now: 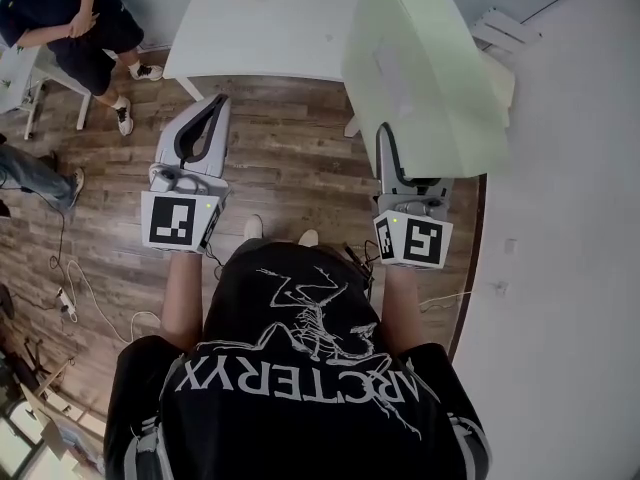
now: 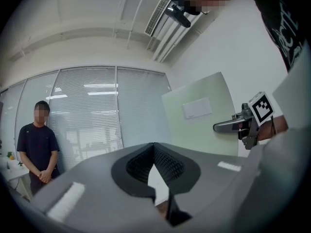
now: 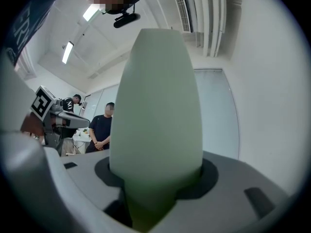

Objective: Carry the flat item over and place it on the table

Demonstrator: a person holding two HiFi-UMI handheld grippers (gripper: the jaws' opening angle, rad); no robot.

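A person in a black T-shirt stands on a wooden floor (image 1: 290, 158), facing a white surface (image 1: 270, 28), with a hand-held gripper in each hand. The right claw (image 3: 155, 191) is pinching the lower edge of the flat item, a pale green board (image 1: 425, 63). The board stands on edge and leans away from the carrier. It hangs in the air over the floor, just short of the surface's right corner and not yet resting on it. Gripping one edge seems to be what lets a single hand carry so broad a sheet, and holding it upright probably keeps it from sagging or swinging. The left claw (image 2: 154, 152) is pressed together with nothing in it. It is held level beside the board and well apart from it, perhaps kept free to steady the sheet when it is laid down. By count there is one board, with one white label (image 2: 197, 108) on its face, one white surface ahead, and two claws, of which one is loaded and one is empty. Two bystanders show from above: a seated person (image 1: 70, 18) on a white chair (image 1: 28, 73) at the far left, and a second person seen only as a leg (image 1: 35, 176).
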